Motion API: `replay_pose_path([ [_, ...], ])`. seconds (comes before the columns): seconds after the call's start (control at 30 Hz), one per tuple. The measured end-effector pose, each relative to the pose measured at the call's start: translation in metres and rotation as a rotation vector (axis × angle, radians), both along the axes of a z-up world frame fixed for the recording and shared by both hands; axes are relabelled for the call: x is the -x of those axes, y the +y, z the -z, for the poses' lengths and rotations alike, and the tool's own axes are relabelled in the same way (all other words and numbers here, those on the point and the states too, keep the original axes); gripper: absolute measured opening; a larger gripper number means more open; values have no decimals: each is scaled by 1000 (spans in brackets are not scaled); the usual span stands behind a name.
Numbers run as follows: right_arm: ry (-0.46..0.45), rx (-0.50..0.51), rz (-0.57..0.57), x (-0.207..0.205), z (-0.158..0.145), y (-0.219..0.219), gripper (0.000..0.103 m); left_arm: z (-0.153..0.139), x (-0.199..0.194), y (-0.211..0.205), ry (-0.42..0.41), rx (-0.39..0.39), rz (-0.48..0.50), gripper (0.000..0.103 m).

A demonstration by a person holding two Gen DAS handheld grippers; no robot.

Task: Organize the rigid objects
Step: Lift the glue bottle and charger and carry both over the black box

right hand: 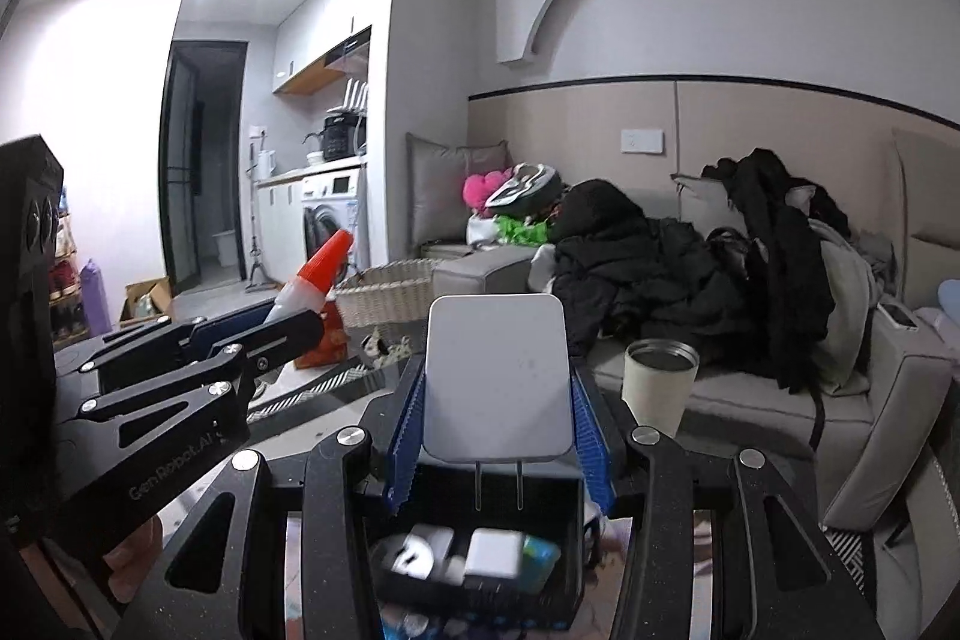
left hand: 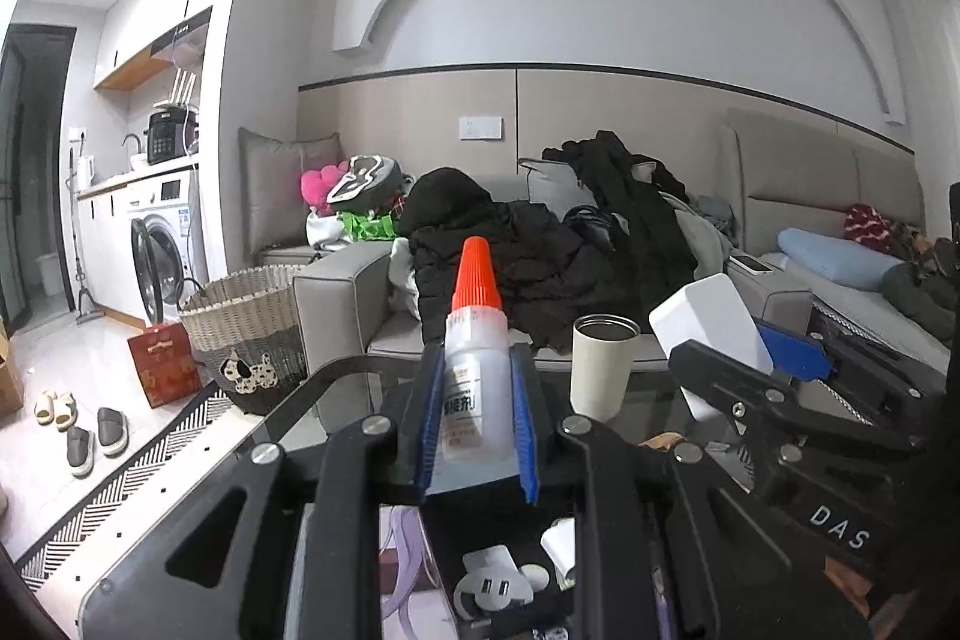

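The glue bottle (left hand: 471, 370) stands upright between the blue pads of the left gripper (left hand: 474, 424), clamped at its lower body with the shoulder and nozzle rising clear above the fingertips. It is a translucent white squeeze bottle with a ribbed orange-red conical cap and a printed label of orange text; from the right wrist view the same bottle (right hand: 315, 274) leans toward the right, its cap poking past the left gripper's black fingers.

The white charger (right hand: 497, 379) sits upright between the ribbed blue pads of the right gripper (right hand: 498, 436), which is closed on its lower sides. It is a flat, rounded-corner white block with two metal prongs pointing down. In the left wrist view the charger (left hand: 711, 322) is tilted and held aloft to the right of the bottle.

Both items hang above a black storage box (right hand: 480, 562) that holds a white plug adapter (left hand: 492, 583) and other small white chargers. The box rests on a dark glass table (left hand: 336, 400). A cream tumbler (left hand: 603, 367) stands on the table's far edge, near the grey sofa (left hand: 336, 298) piled with black clothes (left hand: 540, 262). A wicker basket (left hand: 246, 328) sits on the floor beside the sofa.
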State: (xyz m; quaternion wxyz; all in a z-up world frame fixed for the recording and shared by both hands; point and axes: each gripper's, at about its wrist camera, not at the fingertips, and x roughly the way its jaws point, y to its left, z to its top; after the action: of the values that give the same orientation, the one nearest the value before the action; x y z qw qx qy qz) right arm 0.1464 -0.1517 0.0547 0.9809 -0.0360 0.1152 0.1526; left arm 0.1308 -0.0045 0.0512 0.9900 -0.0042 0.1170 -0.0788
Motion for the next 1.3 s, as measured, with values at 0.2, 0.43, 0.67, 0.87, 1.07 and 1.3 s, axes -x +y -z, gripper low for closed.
replay_pose_path([
  [0.2,12,3,18,-20,3,5,45,7,-14,5,40,18,6,19],
  [0.43,61,6,29,-35,14,5,45,15,-27,6,104,19,-4,19],
  [0.67,231,11,44,-67,34,1,45,34,-51,-2,274,14,28,19],
  [0.87,343,28,50,-86,55,-1,45,50,-67,-8,389,8,39,19],
  [1.07,460,44,48,-104,78,-4,45,68,-80,-13,494,-1,56,19],
  [1.3,584,61,35,-117,103,-4,45,85,-87,-22,591,-16,80,19],
])
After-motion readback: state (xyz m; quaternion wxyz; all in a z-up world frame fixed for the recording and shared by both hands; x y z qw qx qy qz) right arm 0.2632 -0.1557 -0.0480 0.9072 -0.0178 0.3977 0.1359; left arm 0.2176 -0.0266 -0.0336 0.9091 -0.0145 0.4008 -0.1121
